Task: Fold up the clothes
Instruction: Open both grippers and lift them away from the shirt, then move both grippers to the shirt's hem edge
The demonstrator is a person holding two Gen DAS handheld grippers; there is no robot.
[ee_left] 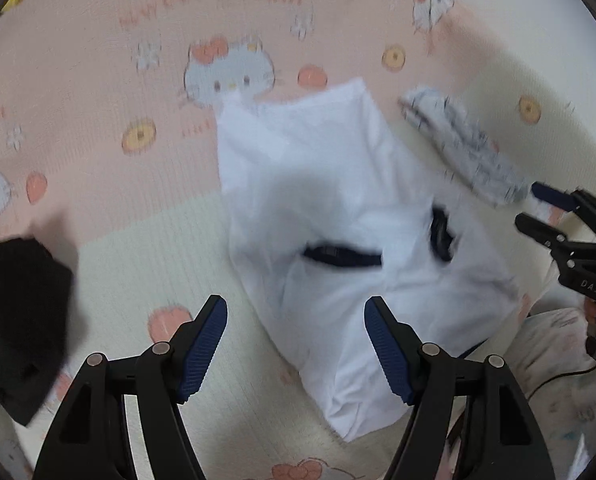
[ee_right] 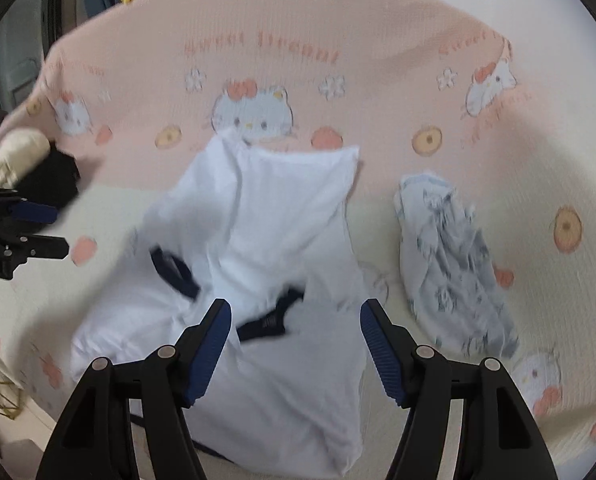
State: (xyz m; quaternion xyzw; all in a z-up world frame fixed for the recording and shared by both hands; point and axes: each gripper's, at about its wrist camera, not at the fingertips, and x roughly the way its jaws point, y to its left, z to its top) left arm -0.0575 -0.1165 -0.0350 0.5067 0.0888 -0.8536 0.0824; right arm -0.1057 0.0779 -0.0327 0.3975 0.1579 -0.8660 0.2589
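White shirt point(ee_left: 338, 200), navy trim, rumpled.

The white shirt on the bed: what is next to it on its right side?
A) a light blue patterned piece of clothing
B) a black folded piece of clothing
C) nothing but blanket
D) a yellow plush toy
A: in the right wrist view, the light blue patterned garment lies just to the right of the white shirt on the pink blanket, while the black clothing sits far off on the left.
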